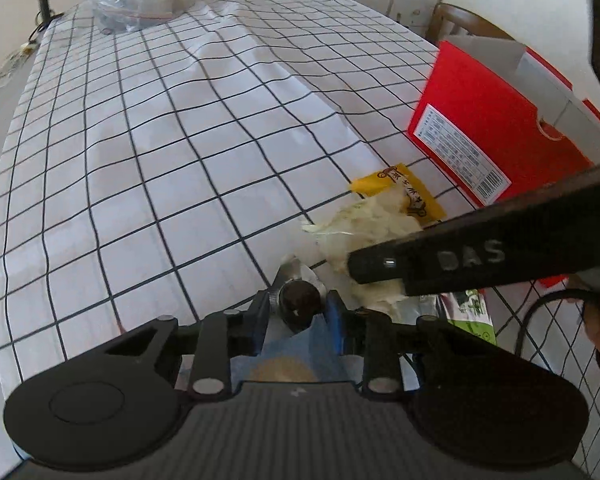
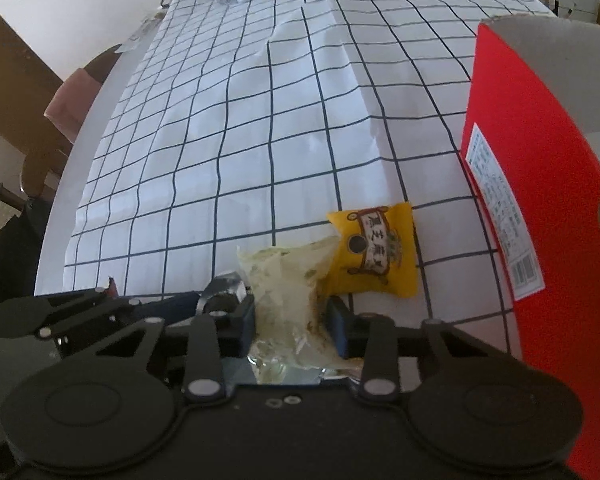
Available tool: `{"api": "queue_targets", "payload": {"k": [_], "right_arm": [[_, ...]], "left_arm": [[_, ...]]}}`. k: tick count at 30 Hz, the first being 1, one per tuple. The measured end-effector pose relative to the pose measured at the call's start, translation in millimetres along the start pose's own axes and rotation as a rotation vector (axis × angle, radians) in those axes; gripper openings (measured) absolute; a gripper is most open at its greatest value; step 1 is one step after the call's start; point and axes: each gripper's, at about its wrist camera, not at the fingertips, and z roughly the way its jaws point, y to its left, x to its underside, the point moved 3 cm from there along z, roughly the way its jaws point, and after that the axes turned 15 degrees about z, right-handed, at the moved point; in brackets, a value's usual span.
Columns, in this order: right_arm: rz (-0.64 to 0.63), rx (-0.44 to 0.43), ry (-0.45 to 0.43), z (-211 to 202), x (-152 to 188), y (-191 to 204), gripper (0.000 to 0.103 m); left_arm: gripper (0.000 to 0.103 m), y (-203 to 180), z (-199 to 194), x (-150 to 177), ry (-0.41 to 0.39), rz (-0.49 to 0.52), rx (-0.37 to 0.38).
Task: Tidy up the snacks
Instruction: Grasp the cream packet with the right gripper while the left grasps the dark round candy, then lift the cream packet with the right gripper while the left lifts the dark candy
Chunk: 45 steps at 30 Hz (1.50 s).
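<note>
Left wrist view: left gripper [image 1: 299, 309] clenched on a small round dark snack in a silver-and-clear wrapper [image 1: 299, 300], low over the table with the white black-grid cloth [image 1: 160, 140]. Just right: pale yellow-white crinkled snack packet [image 1: 374, 220] overlapping a yellow printed sachet [image 1: 414, 190]; open red cardboard box [image 1: 492, 128] beyond; green-printed packet [image 1: 474, 316] nearer.

Right wrist view: right gripper [image 2: 292, 318] grasping the pale packet [image 2: 288, 292], which touches the yellow sachet [image 2: 378, 256]; red box [image 2: 540, 208] at right.
</note>
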Motion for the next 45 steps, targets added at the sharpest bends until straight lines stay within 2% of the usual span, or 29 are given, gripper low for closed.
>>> {"api": "queue_targets", "payload": {"k": [11, 19, 21, 26, 28, 33, 35, 37, 39, 41, 45], "right_arm": [[0.010, -0.033, -0.031, -29.4, 5.4, -4.6, 0.029], [0.006, -0.068, -0.095, -74.2, 6.3, -12.1, 0.029], [0.005, -0.074, -0.111, -88.1, 6.8, -15.3, 0.029], [0.006, -0.091, -0.159, -117.4, 1.0, -25.3, 0.029], [0.013, -0.101, -0.169, -125.8, 0.0, -31.4, 0.029], [0.012, -0.117, -0.199, -141.3, 3.9, -42.3, 0.029], [0.026, -0.122, -0.202, -145.0, 6.3, -47.9, 0.029], [0.030, -0.119, -0.203, -147.5, 9.1, -52.1, 0.029], [0.038, -0.118, -0.206, -149.5, 11.3, -56.0, 0.029], [0.044, -0.118, -0.208, -151.4, 12.8, -58.8, 0.029], [0.058, -0.105, -0.211, -153.7, 14.4, -66.1, 0.029]], "left_arm": [[0.028, 19.8, -14.1, 0.8, -0.026, -0.121, -0.017], [0.028, 24.8, -44.0, -9.3, -0.091, -0.175, -0.033], [0.009, 23.8, -55.1, -13.5, -0.103, -0.182, -0.032], [0.009, 16.4, -74.5, -25.3, -0.121, -0.174, -0.048], [0.009, 17.0, -73.6, -27.1, -0.104, -0.184, -0.056], [0.009, 25.4, -57.0, -31.9, -0.066, -0.257, -0.024], [0.013, 26.0, -46.5, -35.2, -0.052, -0.279, -0.012], [0.028, 26.4, -33.7, -39.1, -0.038, -0.308, -0.006], [0.062, 27.9, -20.5, -42.9, -0.033, -0.345, 0.007], [0.064, 27.8, -5.6, -46.4, -0.024, -0.381, 0.003], [0.064, 21.7, 22.5, -48.8, 0.044, -0.412, -0.009]]}}
